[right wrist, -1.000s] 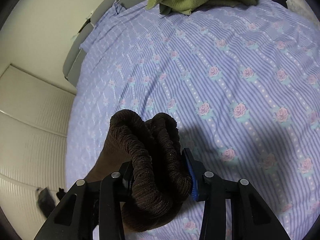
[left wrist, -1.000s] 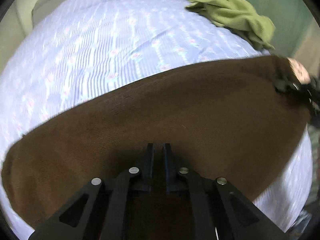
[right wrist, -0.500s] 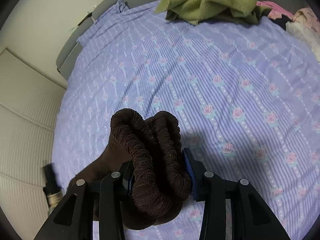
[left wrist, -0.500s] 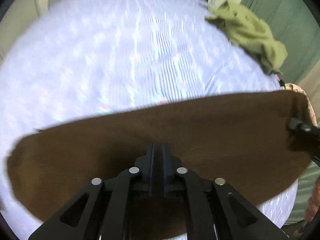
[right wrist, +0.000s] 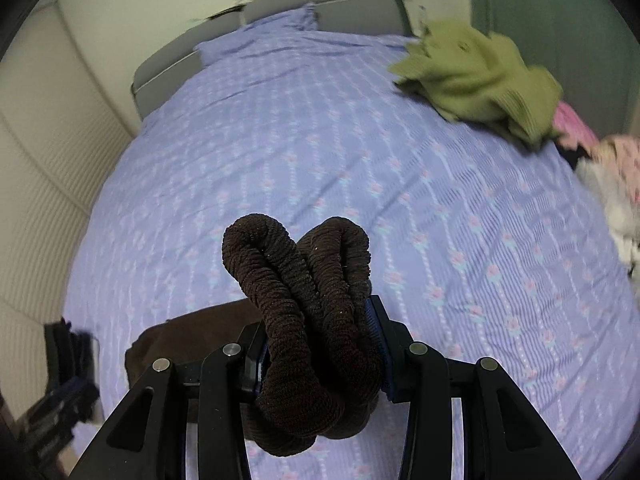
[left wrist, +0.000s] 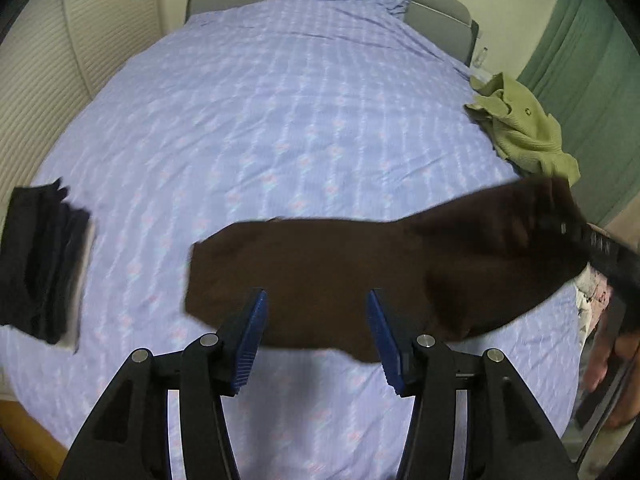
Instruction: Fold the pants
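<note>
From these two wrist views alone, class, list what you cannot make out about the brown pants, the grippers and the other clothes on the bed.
- Brown pants, left wrist view: the end held by the right gripper is motion-blurred, so the grip is unclear.
- Pants' waistband bunch, right wrist view: it hides the right gripper's pads.
- Dark folded pile: blurred; what garments are in it is unreadable.
- Pink and white clothes: blurred, cut by the frame edge.

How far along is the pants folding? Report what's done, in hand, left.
Done: the brown pants are doubled lengthwise into one long strip. In hand: the right tongs grip the bunched waistband, while the left tongs have just been opening, with nothing between them. Left: laying the strip on the bed, folding it shorter, perhaps stacking it by the dark folded pile.
</note>
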Tool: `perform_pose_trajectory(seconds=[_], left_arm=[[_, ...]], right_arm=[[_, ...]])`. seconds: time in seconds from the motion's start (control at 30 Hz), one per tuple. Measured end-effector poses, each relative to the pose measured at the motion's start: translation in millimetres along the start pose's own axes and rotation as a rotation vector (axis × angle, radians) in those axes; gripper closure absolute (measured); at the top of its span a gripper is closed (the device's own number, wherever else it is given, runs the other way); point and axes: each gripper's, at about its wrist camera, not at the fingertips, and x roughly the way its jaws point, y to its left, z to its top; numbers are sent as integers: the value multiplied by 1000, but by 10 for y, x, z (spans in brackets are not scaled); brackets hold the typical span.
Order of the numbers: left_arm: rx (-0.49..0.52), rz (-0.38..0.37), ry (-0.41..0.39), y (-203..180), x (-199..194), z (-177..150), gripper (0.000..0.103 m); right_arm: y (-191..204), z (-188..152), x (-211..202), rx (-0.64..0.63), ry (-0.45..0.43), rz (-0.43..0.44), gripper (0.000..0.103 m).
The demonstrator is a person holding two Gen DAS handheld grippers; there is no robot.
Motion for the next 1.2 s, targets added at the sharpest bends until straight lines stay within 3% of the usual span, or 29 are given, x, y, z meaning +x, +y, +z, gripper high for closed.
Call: perform_pose_trajectory(seconds=[0.13, 0.27, 0.4, 0.77, 1.07, 1.2], left_arm=[[19, 35, -5, 286, -192, -184, 52], [10, 17, -6, 594, -349, -314, 52], [1, 27, -15, 895, -456, -366, 52], [-61, 55, -4, 1729, -348, -410, 52], [-123, 95, 16, 2186, -282, -513, 52], [-156, 117, 21, 2326, -265, -544, 51]], right_arm=[[471, 1, -20, -59, 3, -18, 60], [873, -45, -19, -90, 16, -27, 60], [1369, -141, 7, -142, 31, 14, 60], [2597, -586, 509, -308, 148, 28, 60], [3107, -884, 979, -414, 222, -4, 59], [3260, -989, 1104, -427, 264, 40, 44]])
